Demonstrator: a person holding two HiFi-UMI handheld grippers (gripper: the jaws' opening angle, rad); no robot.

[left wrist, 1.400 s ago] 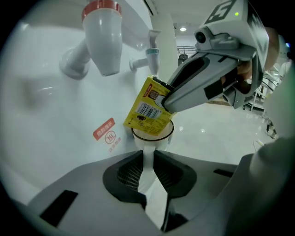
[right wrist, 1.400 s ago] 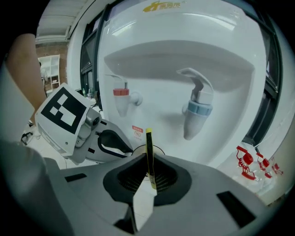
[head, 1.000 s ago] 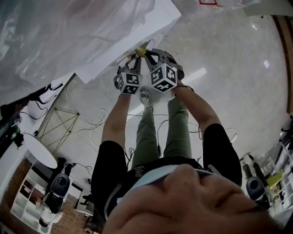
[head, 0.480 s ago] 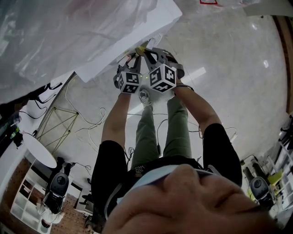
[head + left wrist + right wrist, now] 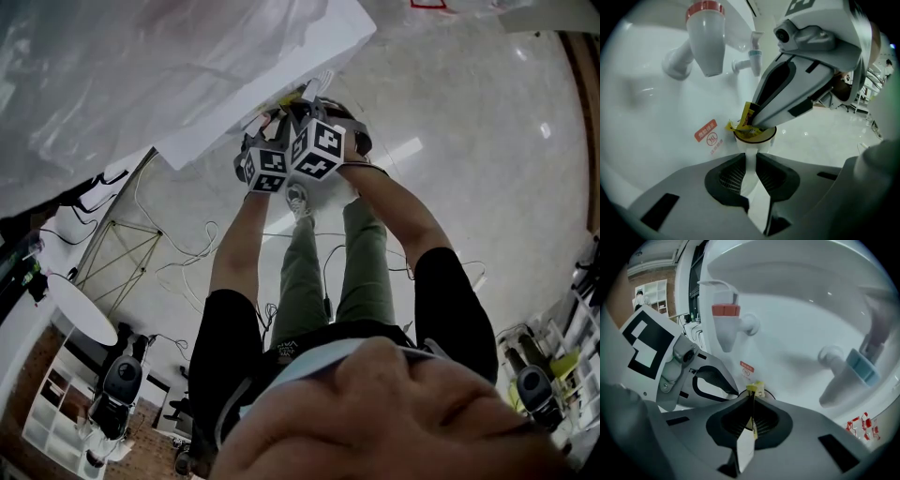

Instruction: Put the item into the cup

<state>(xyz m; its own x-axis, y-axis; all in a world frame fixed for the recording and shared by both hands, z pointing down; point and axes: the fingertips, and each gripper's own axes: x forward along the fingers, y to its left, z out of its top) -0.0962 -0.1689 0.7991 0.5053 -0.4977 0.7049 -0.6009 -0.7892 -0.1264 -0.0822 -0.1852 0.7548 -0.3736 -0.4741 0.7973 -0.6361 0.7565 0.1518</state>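
1. we see one yellow sachet (image 5: 746, 117), its long axis near upright, lower end inside the one white cup (image 5: 751, 149).
2. left tongs (image 5: 750, 164) clamp the cup's wall; right tongs (image 5: 752, 405) pinch the sachet above the cup.

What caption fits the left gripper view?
Left gripper grips a white paper cup; right gripper holds a yellow packet at its rim.

Both arms (image 5: 234, 248) outstretched, close together — left gripper (image 5: 751, 169) clamped on cup (image 5: 751, 152), right gripper (image 5: 753, 420) pinching packet (image 5: 755, 389).

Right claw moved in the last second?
Yes. The right claw shifted left and slightly up in the head view, toward the white dispenser, closing on the left claw.
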